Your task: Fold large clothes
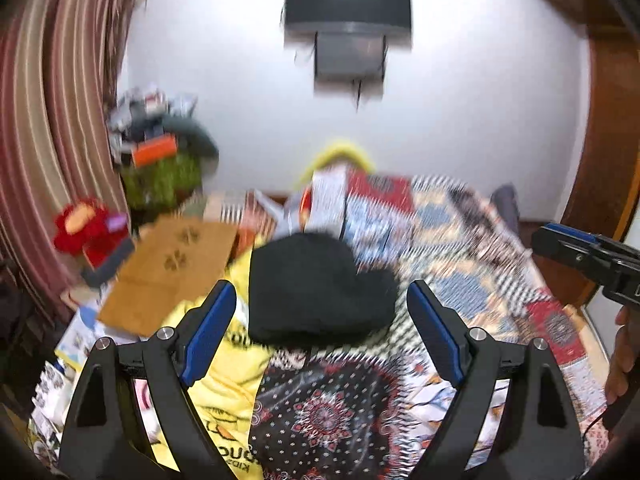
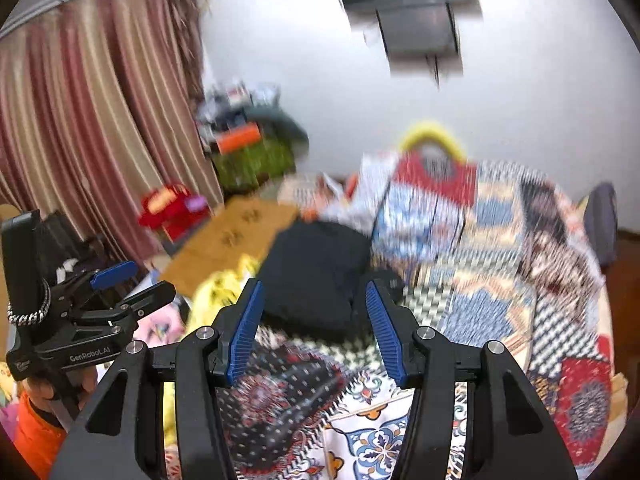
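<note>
A black folded garment (image 1: pixel 316 288) lies on the patterned bedspread (image 1: pixel 472 264), just ahead of my left gripper (image 1: pixel 322 332), which is open and empty above it. A dark floral patterned cloth (image 1: pixel 328 408) lies under that gripper, with a yellow printed garment (image 1: pixel 224 392) to its left. My right gripper (image 2: pixel 316 328) is open and empty, with the black garment (image 2: pixel 316 272) just ahead of its fingertips and the floral cloth (image 2: pixel 280 408) below. The left gripper also shows in the right wrist view (image 2: pixel 120 284), and the right gripper at the right edge of the left wrist view (image 1: pixel 576 252).
A brown cardboard sheet (image 1: pixel 172 272) and a red toy (image 1: pixel 88 228) lie at the left by the striped curtain (image 1: pixel 52 120). Boxes and a yellow-handled bag (image 1: pixel 340 156) sit at the far end of the bed. A TV (image 1: pixel 348 4) hangs on the white wall.
</note>
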`<act>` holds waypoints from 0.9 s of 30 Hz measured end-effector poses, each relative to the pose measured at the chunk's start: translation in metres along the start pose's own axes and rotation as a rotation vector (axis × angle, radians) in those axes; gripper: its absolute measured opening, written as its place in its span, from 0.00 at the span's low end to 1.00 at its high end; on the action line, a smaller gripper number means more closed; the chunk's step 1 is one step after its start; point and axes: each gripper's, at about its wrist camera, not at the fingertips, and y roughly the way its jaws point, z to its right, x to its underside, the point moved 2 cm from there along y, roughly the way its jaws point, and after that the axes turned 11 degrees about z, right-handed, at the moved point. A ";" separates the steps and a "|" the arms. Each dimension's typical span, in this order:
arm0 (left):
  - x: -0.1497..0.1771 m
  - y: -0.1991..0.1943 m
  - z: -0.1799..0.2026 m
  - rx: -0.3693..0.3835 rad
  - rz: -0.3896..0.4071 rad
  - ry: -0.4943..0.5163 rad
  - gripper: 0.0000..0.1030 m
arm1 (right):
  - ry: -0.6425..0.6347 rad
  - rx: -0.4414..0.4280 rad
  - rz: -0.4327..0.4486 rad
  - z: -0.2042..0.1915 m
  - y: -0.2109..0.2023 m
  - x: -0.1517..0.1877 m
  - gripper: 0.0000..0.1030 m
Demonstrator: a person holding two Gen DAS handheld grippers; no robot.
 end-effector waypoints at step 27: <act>0.000 -0.169 0.027 -0.142 0.375 -0.056 0.99 | -0.168 0.132 0.365 -0.072 -0.114 0.007 0.97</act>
